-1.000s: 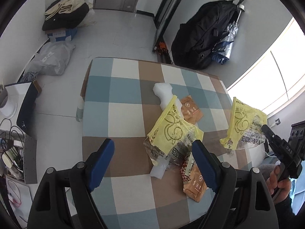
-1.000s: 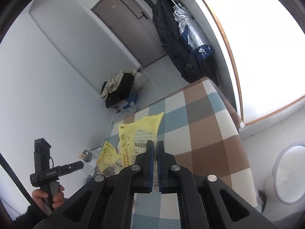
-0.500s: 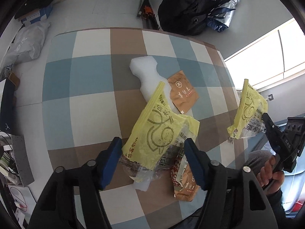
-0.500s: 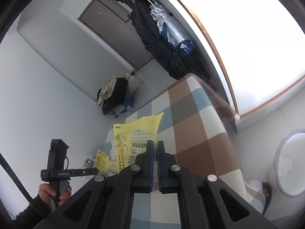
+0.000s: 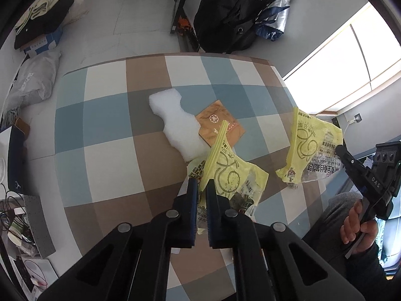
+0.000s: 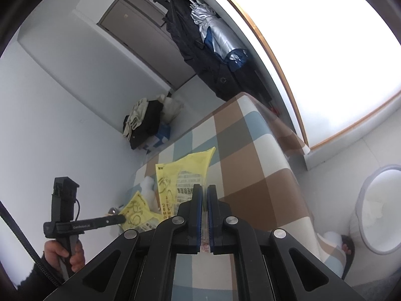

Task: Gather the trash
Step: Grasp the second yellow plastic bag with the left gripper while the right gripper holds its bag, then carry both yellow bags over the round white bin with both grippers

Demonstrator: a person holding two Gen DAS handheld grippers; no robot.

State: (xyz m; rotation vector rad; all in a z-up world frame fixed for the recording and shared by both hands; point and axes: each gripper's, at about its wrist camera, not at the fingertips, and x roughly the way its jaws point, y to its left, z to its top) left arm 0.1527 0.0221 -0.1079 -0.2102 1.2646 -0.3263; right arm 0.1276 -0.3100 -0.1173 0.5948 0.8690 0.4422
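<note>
Left wrist view alone shows white foam (image 5: 179, 123) and a brown packet (image 5: 220, 123) far on the checked desk (image 5: 107, 125). The left gripper (image 5: 199, 188) has its jaws pinching one yellow wrapper (image 5: 231, 173); the right gripper (image 6: 205, 195) pinches another yellow wrapper (image 6: 180, 175), lifted. Right wrist view alone shows a white bin (image 6: 376, 205), far right, contents unclear.

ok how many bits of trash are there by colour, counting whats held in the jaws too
yellow wrappers: 2, one in the left gripper, one in the right gripper
orange packets: 1 visible
white foam pieces: 1
total: 4 pieces visible
</note>
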